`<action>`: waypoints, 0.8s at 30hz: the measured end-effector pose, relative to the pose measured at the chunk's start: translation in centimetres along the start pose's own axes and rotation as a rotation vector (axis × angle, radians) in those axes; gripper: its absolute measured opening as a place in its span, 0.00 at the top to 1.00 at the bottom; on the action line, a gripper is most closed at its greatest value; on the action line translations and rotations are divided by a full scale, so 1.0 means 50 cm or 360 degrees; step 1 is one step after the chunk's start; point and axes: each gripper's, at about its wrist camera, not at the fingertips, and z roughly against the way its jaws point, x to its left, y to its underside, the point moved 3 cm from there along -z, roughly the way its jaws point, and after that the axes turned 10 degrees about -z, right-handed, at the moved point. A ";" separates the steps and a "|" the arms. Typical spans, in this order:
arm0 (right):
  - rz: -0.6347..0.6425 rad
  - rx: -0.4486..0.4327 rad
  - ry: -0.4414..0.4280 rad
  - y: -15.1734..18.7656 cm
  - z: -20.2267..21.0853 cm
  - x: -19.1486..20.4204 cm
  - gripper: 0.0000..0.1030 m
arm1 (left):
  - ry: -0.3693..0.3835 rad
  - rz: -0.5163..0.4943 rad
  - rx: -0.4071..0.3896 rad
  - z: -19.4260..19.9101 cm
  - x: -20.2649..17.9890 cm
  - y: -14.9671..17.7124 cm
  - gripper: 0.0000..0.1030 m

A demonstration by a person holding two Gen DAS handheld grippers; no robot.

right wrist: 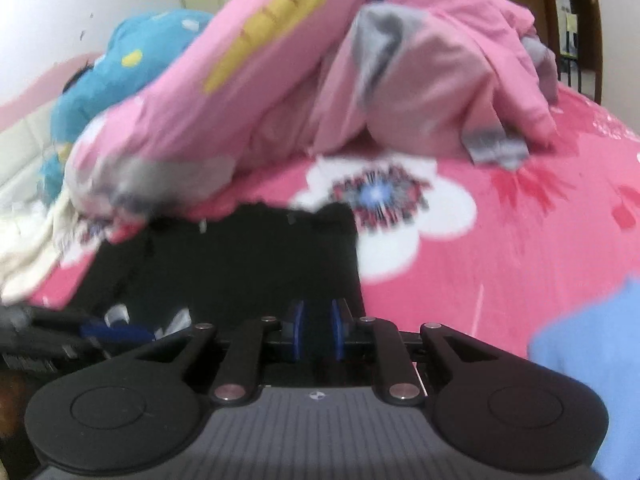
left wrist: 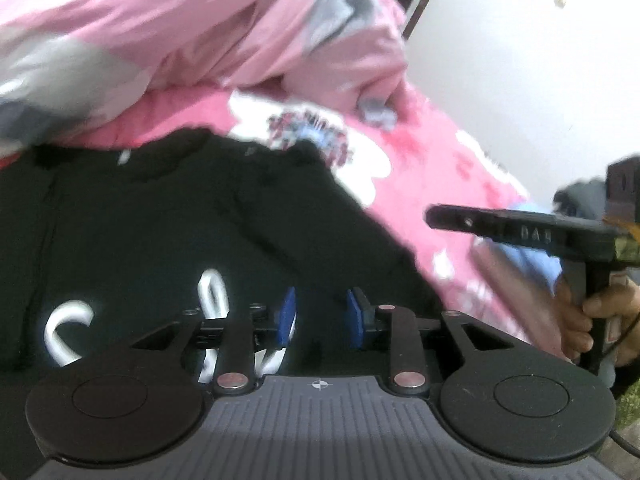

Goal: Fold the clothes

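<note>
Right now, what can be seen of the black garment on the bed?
The black garment is a dark, soft-looking top with white lettering on its front. It lies spread fairly flat on the pink flowered bedsheet, its neckline toward the heaped pink quilt, whose edge meets it. One side looks folded to a straight edge in the right wrist view. Motion blur hides finer detail.
</note>
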 end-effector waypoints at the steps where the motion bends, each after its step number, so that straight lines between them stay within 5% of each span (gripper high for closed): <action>1: -0.0044 0.0024 -0.0034 -0.026 -0.012 0.002 0.83 | 0.0017 -0.0007 0.0000 -0.013 -0.003 -0.011 0.72; 9: -0.0157 0.0228 -0.0035 -0.168 -0.189 -0.024 0.81 | 0.0024 -0.0030 0.0079 -0.144 -0.022 -0.007 0.72; 14: 0.0028 0.0303 -0.0141 -0.216 -0.282 -0.008 0.71 | 0.0064 0.0048 -0.0014 -0.151 -0.007 0.034 0.72; 19: 0.0171 0.0547 -0.0183 -0.228 -0.387 0.004 0.69 | 0.0109 0.0075 -0.0096 -0.148 0.001 0.050 0.72; 24: 0.0385 0.0659 -0.0088 -0.219 -0.430 0.019 0.67 | 0.0120 0.0012 -0.0179 -0.143 -0.006 0.060 0.72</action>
